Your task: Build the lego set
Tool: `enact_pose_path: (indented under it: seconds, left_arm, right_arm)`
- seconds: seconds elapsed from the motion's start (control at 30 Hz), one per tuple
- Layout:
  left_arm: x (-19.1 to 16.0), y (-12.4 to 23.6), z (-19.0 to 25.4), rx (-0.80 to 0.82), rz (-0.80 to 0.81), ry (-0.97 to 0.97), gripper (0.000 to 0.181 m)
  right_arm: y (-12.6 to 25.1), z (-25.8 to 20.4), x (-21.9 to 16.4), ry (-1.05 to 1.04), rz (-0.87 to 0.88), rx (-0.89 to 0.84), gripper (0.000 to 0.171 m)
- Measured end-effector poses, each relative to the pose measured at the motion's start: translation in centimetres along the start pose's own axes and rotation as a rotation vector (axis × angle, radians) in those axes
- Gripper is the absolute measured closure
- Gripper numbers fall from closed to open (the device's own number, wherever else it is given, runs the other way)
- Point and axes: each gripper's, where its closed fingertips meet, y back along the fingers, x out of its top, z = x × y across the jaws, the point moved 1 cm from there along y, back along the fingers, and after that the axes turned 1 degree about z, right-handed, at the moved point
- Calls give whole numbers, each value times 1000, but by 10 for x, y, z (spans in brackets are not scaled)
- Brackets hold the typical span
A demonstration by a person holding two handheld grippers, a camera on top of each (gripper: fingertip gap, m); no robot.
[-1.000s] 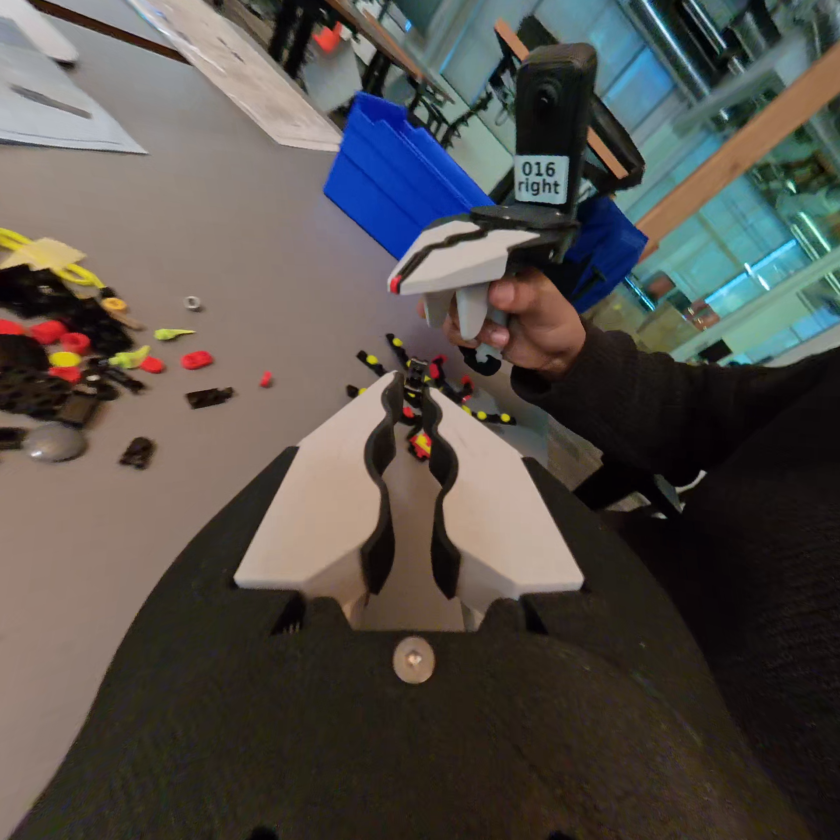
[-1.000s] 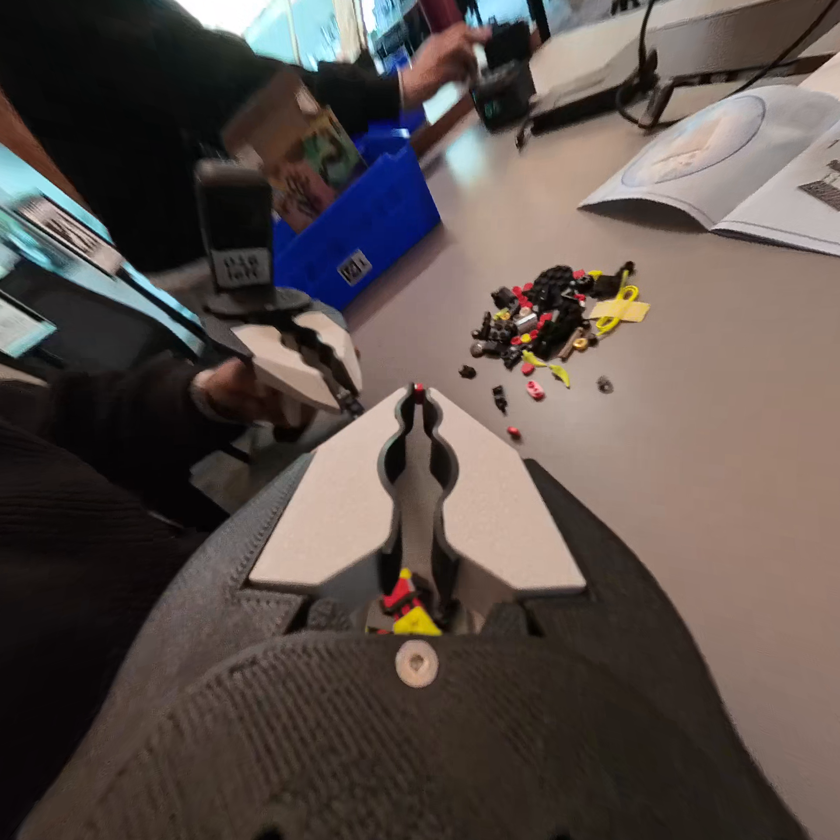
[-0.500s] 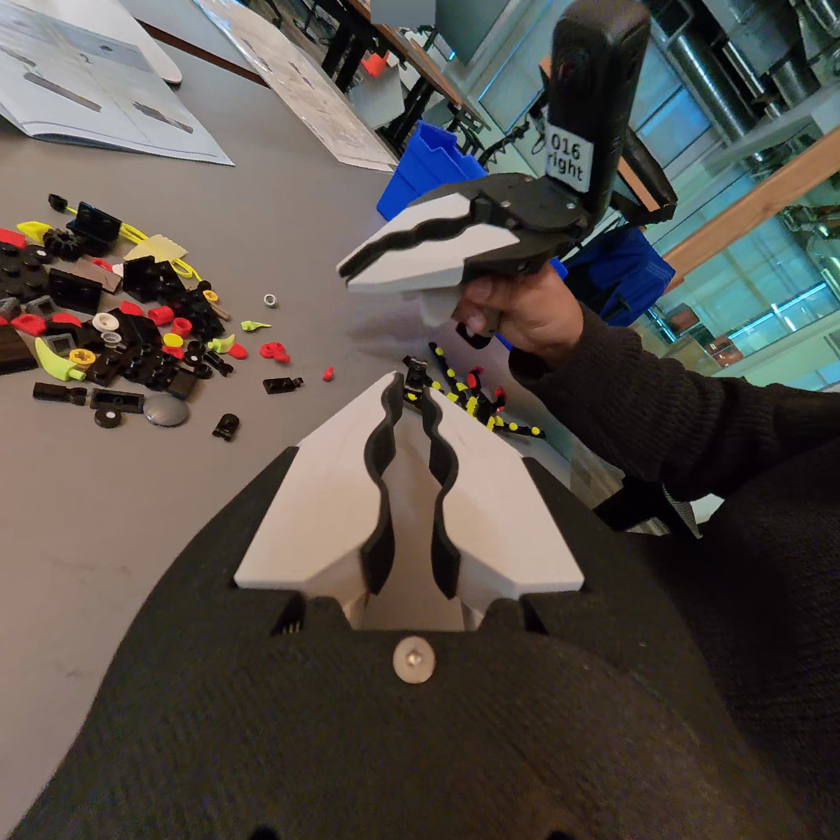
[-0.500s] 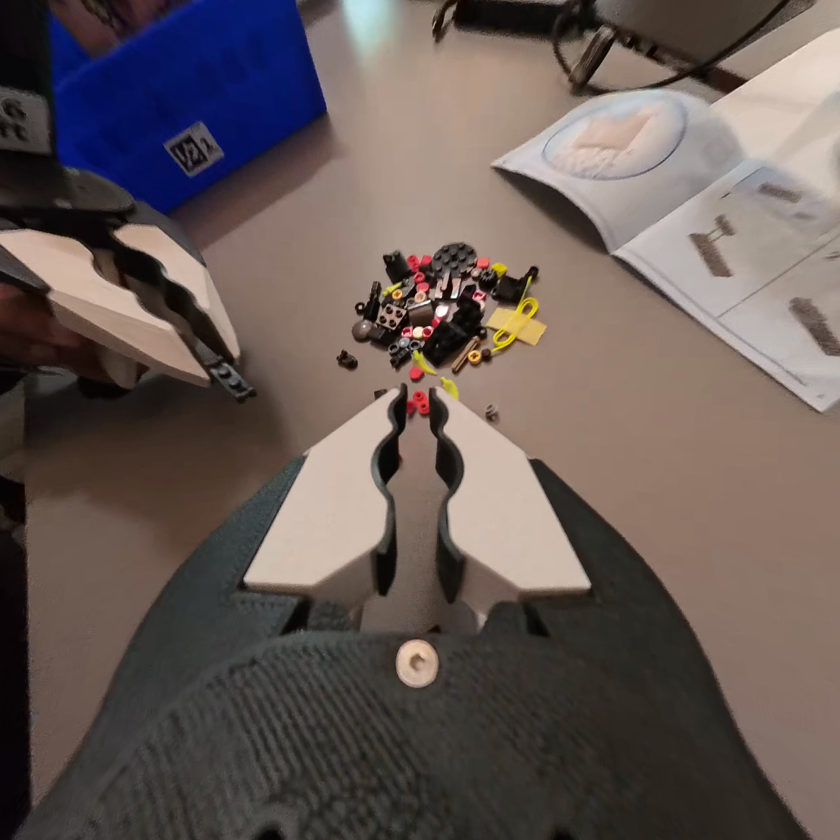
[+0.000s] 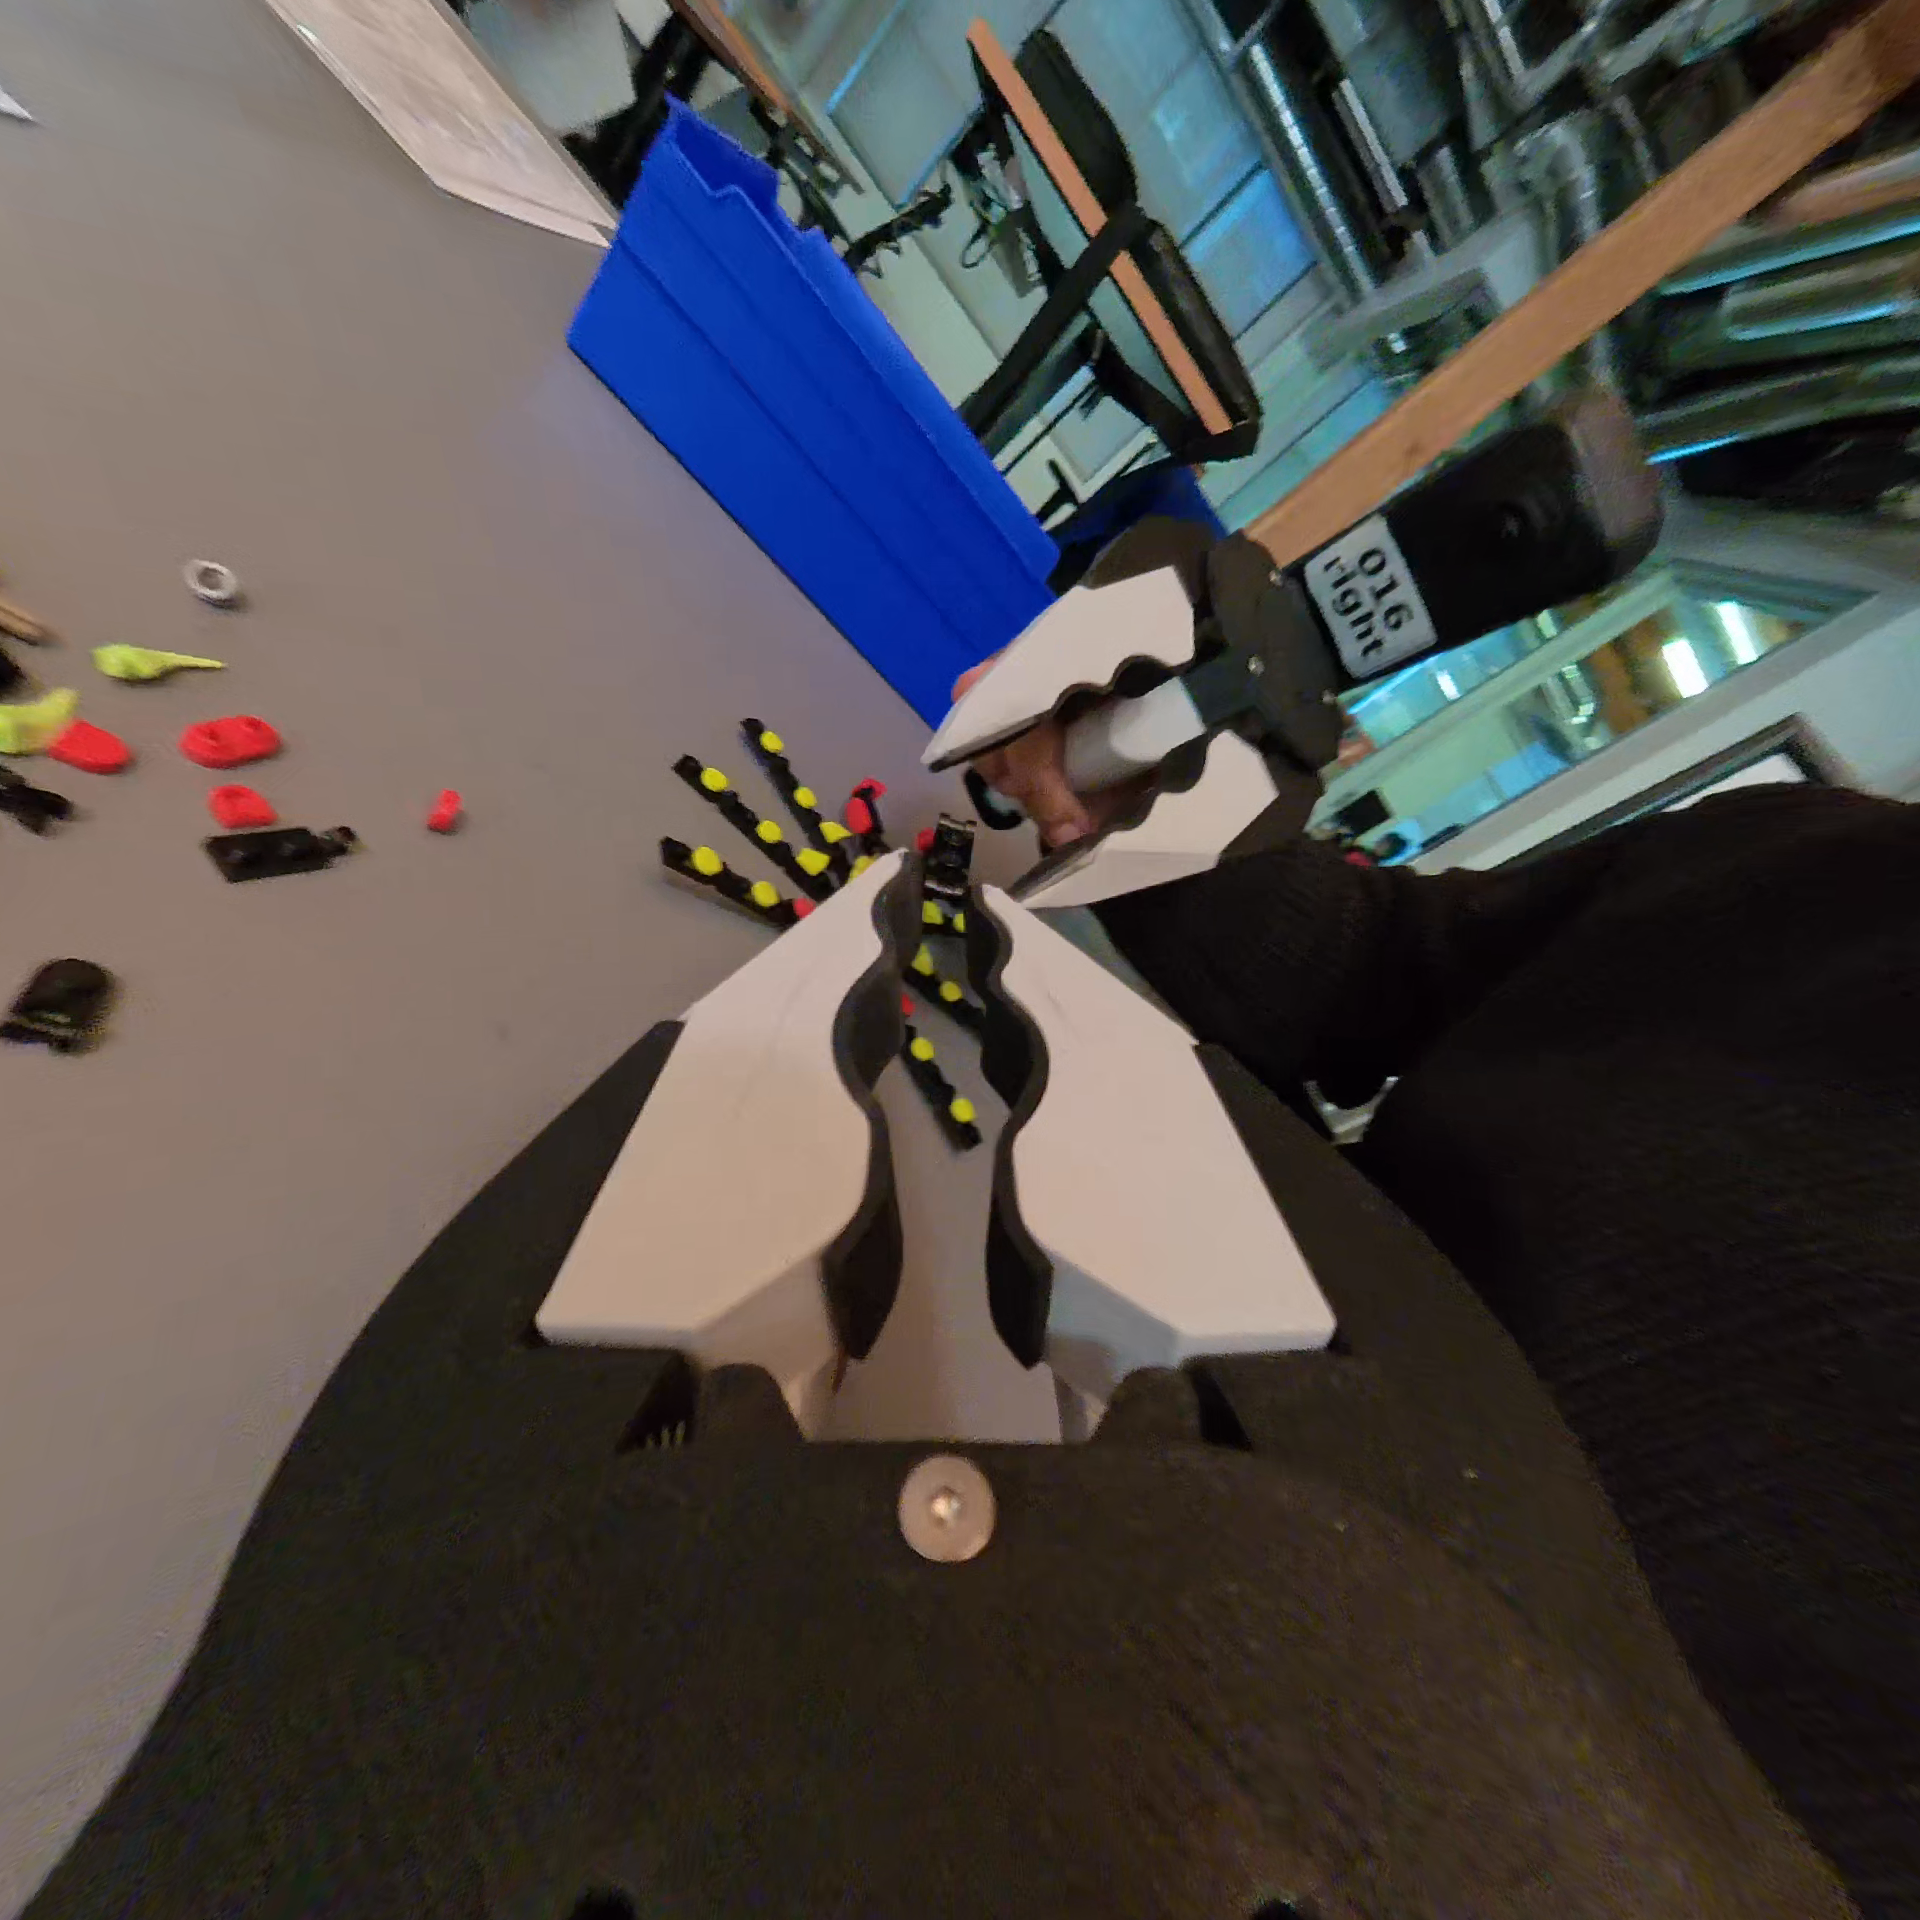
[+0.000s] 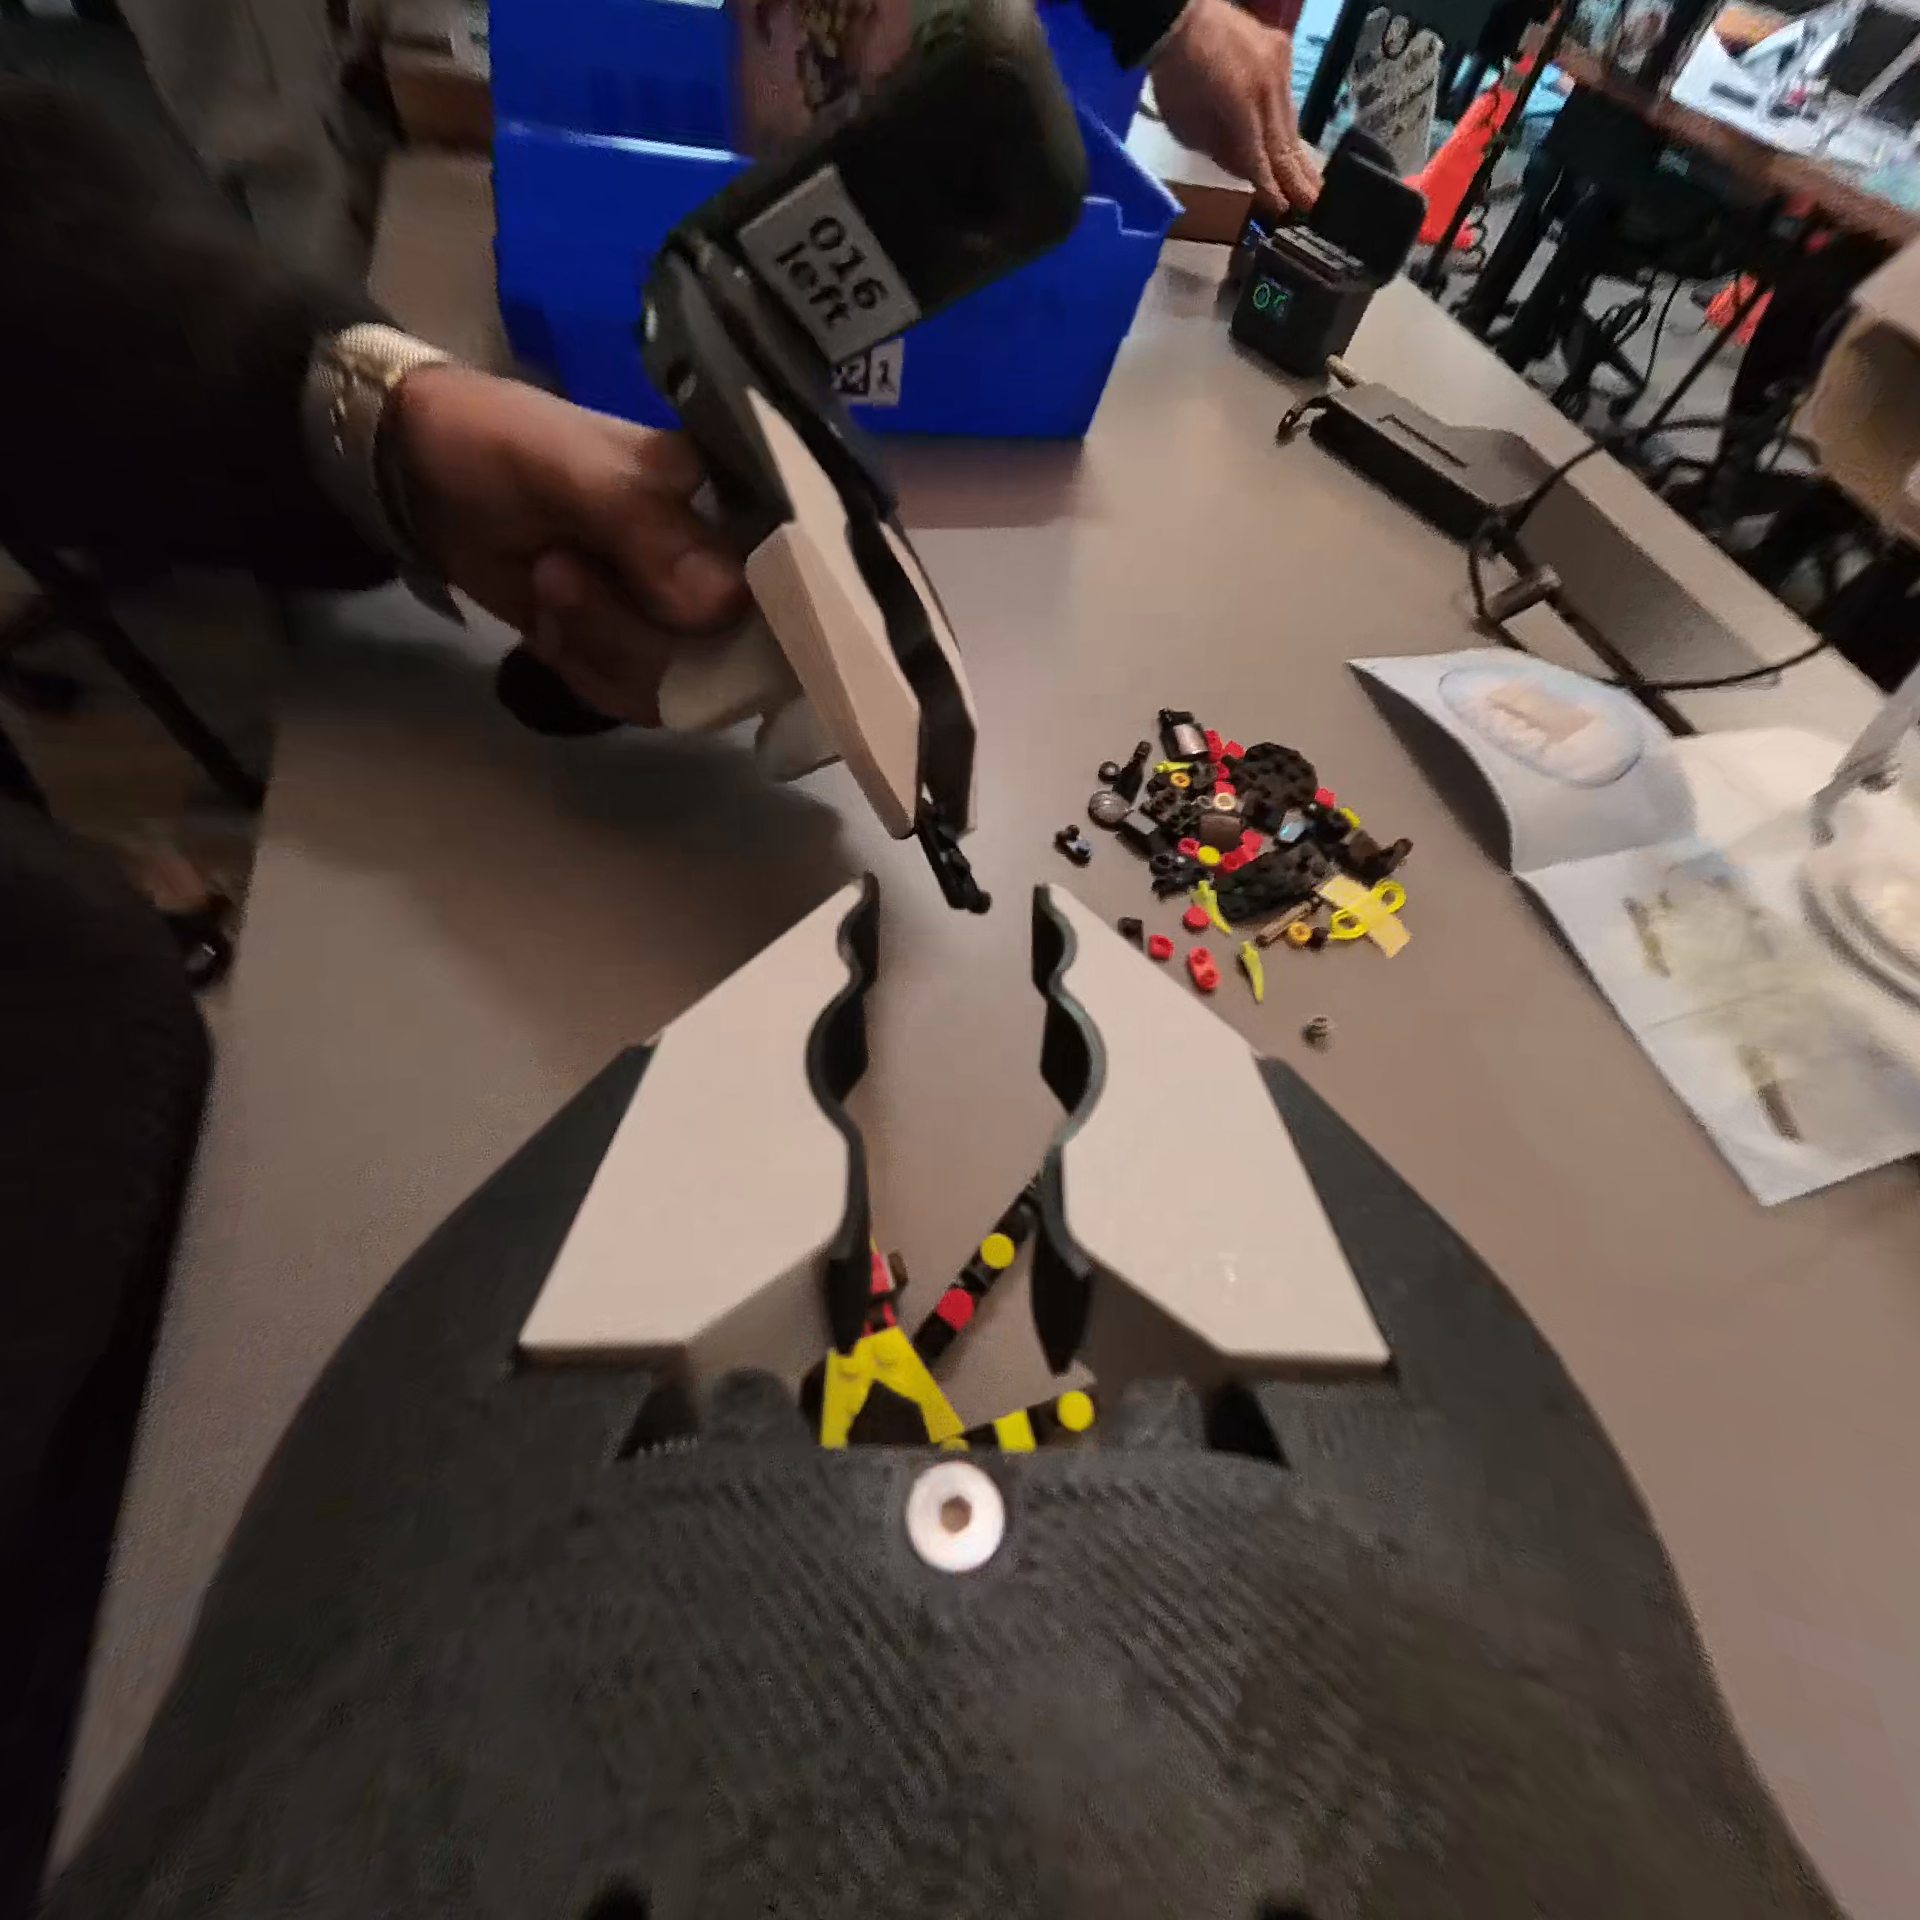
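Observation:
My left gripper (image 5: 943,883) is shut on a small black piece (image 5: 948,854) that sticks out past its tips. It hangs above a black model with yellow and red studs (image 5: 771,831) on the grey table (image 5: 395,436). My right gripper (image 6: 954,899) is open wide and empty. In the right wrist view the left gripper (image 6: 940,821) points down, and its black piece (image 6: 954,871) hangs just in front of the gap between my right fingertips. The studded model (image 6: 961,1304) shows low between the right fingers. The right gripper also shows in the left wrist view (image 5: 977,826), with its jaws spread.
A pile of small black, red and yellow pieces (image 6: 1247,831) lies right of the grippers. An open booklet (image 6: 1683,935) lies further right. A blue bin (image 6: 987,312) stands behind. Another person's hand (image 6: 1236,114) rests by a black device (image 6: 1309,281). The grippers are tip to tip, or close to it.
My right gripper has opened wide and swung over beside the left gripper's tip. The left gripper has tilted and keeps its hold on the black piece.

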Motion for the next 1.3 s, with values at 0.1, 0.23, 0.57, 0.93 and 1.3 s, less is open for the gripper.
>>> enact_pose_path:
  seconds: [0.1, 0.23, 0.57, 0.93, 1.3]
  left_arm:
    - [-3, -2, 4, -46, -12, 47, 175]
    - [-5, -3, 4, -55, -25, 51, 174]
    - [11, 24, -59, 366, -14, -173, 174]
    - [6, 15, -106, 646, -225, -272, 175]
    - [31, -9, -99, 630, -183, -382, 138]
  right_arm:
    - [-2, -2, -3, 48, -4, 6, 144]
    - [0, -4, 0, 109, 22, 5, 160]
    - [14, 25, -6, -129, -1, -76, 151]
    - [65, 22, -21, -299, 49, -157, 150]
    - [111, 10, -43, -399, 63, -267, 150]
